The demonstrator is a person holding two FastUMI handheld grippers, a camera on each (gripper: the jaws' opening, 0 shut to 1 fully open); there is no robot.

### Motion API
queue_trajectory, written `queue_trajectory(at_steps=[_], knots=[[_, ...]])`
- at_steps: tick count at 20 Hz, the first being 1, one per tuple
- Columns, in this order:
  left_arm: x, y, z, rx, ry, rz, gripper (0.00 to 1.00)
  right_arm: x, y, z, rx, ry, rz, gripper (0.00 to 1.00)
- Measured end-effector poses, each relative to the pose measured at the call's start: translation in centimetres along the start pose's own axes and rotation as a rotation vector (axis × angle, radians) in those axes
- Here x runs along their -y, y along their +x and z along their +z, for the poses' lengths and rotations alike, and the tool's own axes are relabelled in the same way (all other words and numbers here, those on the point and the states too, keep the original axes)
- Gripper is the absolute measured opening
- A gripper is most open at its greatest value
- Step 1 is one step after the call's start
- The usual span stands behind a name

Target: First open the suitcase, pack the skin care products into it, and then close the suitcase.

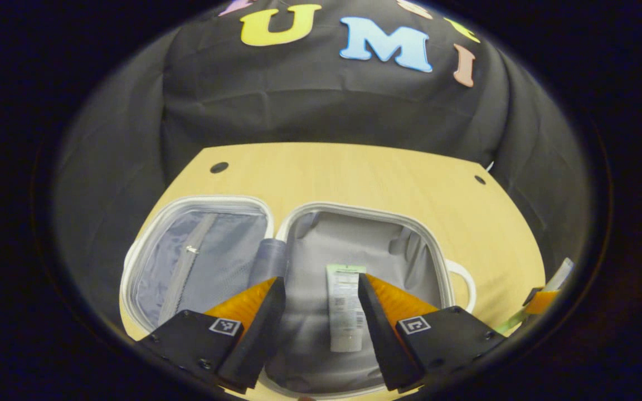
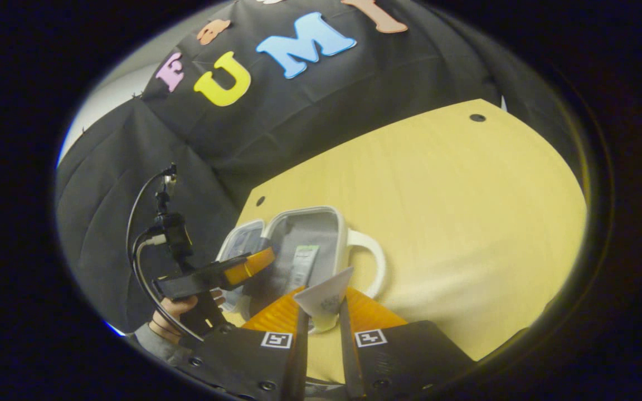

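Your suitcase (image 1: 298, 267) lies open and flat on the pale wooden table (image 1: 354, 172), a small rounded shell with a light rim and a looped white handle (image 1: 463, 278) on its right side. Its left half is a lid lined with thin greyish fabric and crossed by a zip; its right half is lined in soft grey cloth. In that right half lies one flat skin care tube (image 1: 345, 306), pale, with a printed label, its length running from near to far.

Your left gripper (image 1: 321, 312) hovers over the right half with its fingers spread wide apart, the tube lying between them below, untouched. In the right gripper view you can see the hand (image 2: 181, 309) holding that gripper at the left.

Your right gripper (image 2: 321, 323) has its fingers closed on a second tube (image 2: 324, 303), pale and wedge-shaped, its flat crimped end fanning out towards the suitcase. It hangs just near of the suitcase's handle.
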State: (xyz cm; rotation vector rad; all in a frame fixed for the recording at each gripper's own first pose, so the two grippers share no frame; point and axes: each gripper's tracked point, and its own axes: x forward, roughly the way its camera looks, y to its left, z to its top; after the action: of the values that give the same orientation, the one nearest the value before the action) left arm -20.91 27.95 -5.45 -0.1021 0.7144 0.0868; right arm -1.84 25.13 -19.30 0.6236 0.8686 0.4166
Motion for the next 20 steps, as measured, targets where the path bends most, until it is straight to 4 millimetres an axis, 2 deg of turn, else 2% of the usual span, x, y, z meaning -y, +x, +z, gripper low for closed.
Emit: queue_trajectory(at_steps=[2, 4, 5, 6, 8, 9, 11, 13, 14, 18, 20], knots=[[-2.3, -3.0, 0.4, 0.056, -0.042, 0.033, 0.87, -2.2, 2.3, -0.9, -0.039, -0.038, 0.036, 0.25], [-4.9, -5.9, 0.6, 0.105, -0.079, 0.073, 0.89, -3.4, 5.1, -2.3, -0.091, -0.074, 0.053, 0.25], [-6.9, -8.0, 0.6, 0.130, -0.090, 0.109, 0.93, -3.4, 7.2, -3.6, -0.136, -0.103, 0.047, 0.26], [-8.3, -9.2, 0.3, 0.137, -0.092, 0.138, 0.92, -2.9, 8.7, -5.0, -0.183, -0.120, 0.028, 0.27], [-10.9, -11.0, -0.4, 0.144, -0.096, 0.187, 0.95, -2.4, 10.4, -6.7, -0.243, -0.150, 0.009, 0.27], [-12.1, -11.6, -0.8, 0.143, -0.100, 0.204, 0.95, -2.4, 11.1, -6.8, -0.245, -0.169, -0.003, 0.29], [-14.8, -12.7, -1.4, 0.141, -0.115, 0.243, 0.95, -2.5, 11.3, -5.5, -0.183, -0.191, -0.011, 0.59], [-17.7, -13.0, -1.5, 0.145, -0.137, 0.278, 0.96, -2.9, 9.6, -3.2, -0.082, -0.203, -0.014, 0.88], [-19.0, -13.0, -1.4, 0.148, -0.147, 0.298, 0.96, -2.9, 8.9, -2.2, -0.036, -0.210, -0.017, 0.93], [-24.6, -12.6, -0.1, 0.173, -0.153, 0.355, 0.96, -2.4, 4.6, 1.3, 0.149, -0.275, -0.060, 0.94], [-27.3, -12.1, 1.3, 0.182, -0.145, 0.361, 0.96, -1.2, 1.9, 3.0, 0.243, -0.344, -0.127, 0.93]])
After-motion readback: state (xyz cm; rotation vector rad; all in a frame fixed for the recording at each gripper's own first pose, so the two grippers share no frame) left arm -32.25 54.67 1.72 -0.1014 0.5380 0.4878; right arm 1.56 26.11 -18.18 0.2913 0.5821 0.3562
